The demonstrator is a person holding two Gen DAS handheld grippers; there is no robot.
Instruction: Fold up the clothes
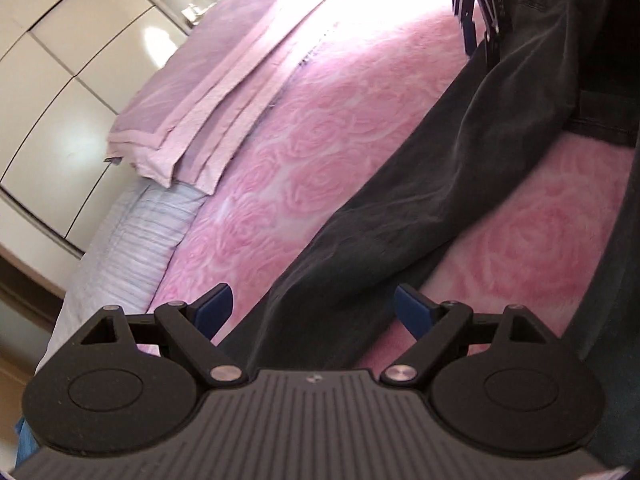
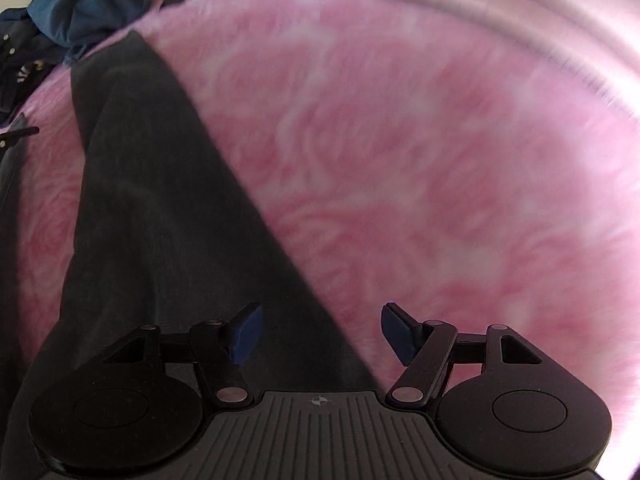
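A long dark grey garment [image 1: 400,216] lies diagonally across a pink rose-patterned blanket [image 1: 304,132]. My left gripper [image 1: 314,312] is open just above the garment's near end, with the cloth showing between its blue pads and nothing gripped. The right gripper [image 1: 480,12], held by a hand, hovers at the garment's far end at the top right. In the right wrist view the same garment [image 2: 160,200] runs from upper left down under my right gripper [image 2: 320,332], which is open, its left pad over the cloth and its right pad over the blanket [image 2: 440,160].
A folded lilac-pink blanket stack [image 1: 192,92] sits at the far left of the bed above a striped pale sheet [image 1: 132,232]. A white wardrobe [image 1: 60,60] stands beyond. A pile of blue and dark clothes [image 2: 80,8] lies at the bed's far corner.
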